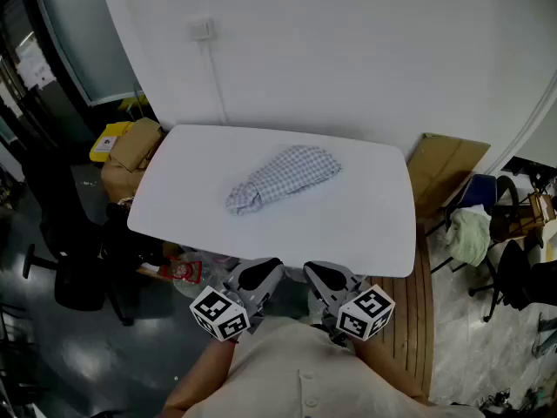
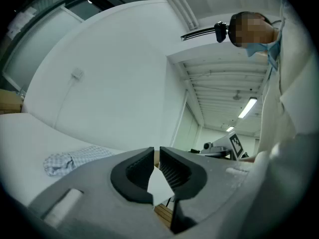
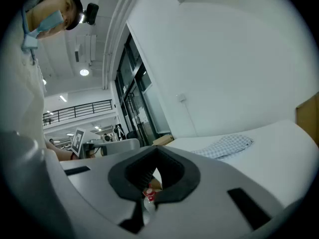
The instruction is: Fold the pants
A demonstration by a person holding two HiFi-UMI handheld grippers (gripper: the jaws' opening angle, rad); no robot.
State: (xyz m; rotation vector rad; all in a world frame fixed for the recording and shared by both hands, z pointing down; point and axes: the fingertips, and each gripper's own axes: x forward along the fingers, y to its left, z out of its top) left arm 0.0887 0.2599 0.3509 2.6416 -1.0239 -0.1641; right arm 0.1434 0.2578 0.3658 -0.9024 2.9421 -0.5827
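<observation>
The checked grey-and-white pants [image 1: 283, 178] lie crumpled in a loose heap near the middle of the white table [image 1: 348, 225]. Both grippers hang close to the person's body, below the table's front edge and well short of the cloth. My left gripper [image 1: 259, 273] is shut with nothing between its fingers. My right gripper [image 1: 324, 275] is shut and empty too. In the left gripper view the pants [image 2: 75, 159] show to the left of the left gripper [image 2: 156, 156]. In the right gripper view the pants [image 3: 224, 146] lie to the right of the right gripper [image 3: 155, 154].
Cardboard boxes [image 1: 130, 151] stand at the table's left end, and a flat cardboard sheet [image 1: 446, 168] leans at its right end. Chairs with cloth [image 1: 487, 233] crowd the right side. An office chair [image 1: 78, 277] and a red packet [image 1: 183, 271] are on the floor at the left.
</observation>
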